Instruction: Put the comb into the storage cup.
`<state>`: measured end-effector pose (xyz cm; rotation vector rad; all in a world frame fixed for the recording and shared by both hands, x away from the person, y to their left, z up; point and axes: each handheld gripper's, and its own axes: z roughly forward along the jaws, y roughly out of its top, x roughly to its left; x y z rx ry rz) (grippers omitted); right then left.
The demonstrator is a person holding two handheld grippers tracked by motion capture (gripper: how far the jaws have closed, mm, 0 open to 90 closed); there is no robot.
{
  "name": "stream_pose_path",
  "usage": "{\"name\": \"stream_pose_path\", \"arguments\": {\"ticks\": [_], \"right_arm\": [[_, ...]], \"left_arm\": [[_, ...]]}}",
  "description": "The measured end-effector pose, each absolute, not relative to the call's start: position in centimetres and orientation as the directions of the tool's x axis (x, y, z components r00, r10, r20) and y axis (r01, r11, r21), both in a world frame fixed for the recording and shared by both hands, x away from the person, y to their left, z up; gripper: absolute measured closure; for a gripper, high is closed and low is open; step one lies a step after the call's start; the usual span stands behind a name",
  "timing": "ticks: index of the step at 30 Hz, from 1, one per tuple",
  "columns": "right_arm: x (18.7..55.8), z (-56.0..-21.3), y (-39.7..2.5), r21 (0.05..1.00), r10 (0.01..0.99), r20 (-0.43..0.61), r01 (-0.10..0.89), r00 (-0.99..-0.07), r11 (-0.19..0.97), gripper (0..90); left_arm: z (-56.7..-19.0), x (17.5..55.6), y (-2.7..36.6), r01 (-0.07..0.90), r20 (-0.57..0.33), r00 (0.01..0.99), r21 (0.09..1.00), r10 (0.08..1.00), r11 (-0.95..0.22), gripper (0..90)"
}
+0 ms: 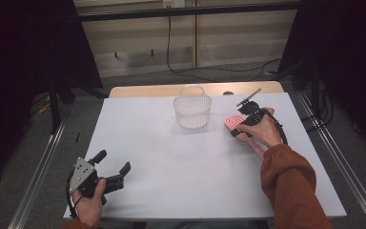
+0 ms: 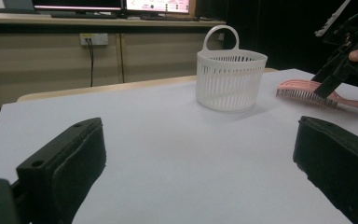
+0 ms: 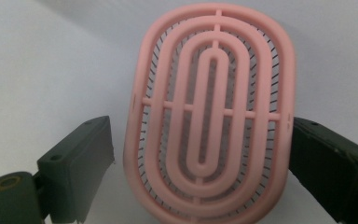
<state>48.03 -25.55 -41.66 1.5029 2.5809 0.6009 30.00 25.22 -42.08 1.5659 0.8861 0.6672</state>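
- Nearest, at the near left corner of the white table sheet [image 1: 171, 162], the left gripper [image 1: 113, 168] sits in the person's left hand [image 1: 89, 202], its jaws spread wide with nothing between them.
- Farther on and to the right, the right gripper [image 1: 238, 128] is held in the right hand [image 1: 262, 132], orange sleeve [image 1: 290, 186] behind it; its jaws stand wide on either side of the pink oval plastic hairbrush [image 3: 209, 112], the right jaw touching the rim, the left just apart.
- The hairbrush lies bristles-down on the sheet, just right of the white slotted plastic basket [image 1: 192, 111].
- The basket stands upright near the far edge, its loop handle [image 2: 220, 36] raised.
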Motion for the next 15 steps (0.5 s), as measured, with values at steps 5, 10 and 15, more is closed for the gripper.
{"name": "stream_pose_path", "arguments": {"ticks": [5,10,15], "right_arm": [[48.24,-42.07,-25.51,0.358,0.862,0.119,0.831,-0.493,0.425,11.3],[48.37,-42.36,-25.54,0.347,0.863,0.121,0.835,-0.491,0.426,11.6],[48.55,-42.64,-25.16,0.348,0.861,0.119,0.833,-0.494,0.429,13.4]], "left_arm": [[-42.08,30.01,25.20,0.180,-0.053,0.552,0.982,0.832,-0.057,2.4],[-42.11,30.02,25.14,0.181,-0.055,0.552,0.982,0.832,-0.055,2.4],[-42.10,30.02,25.16,0.181,-0.055,0.551,0.982,0.833,-0.055,2.4]]}}
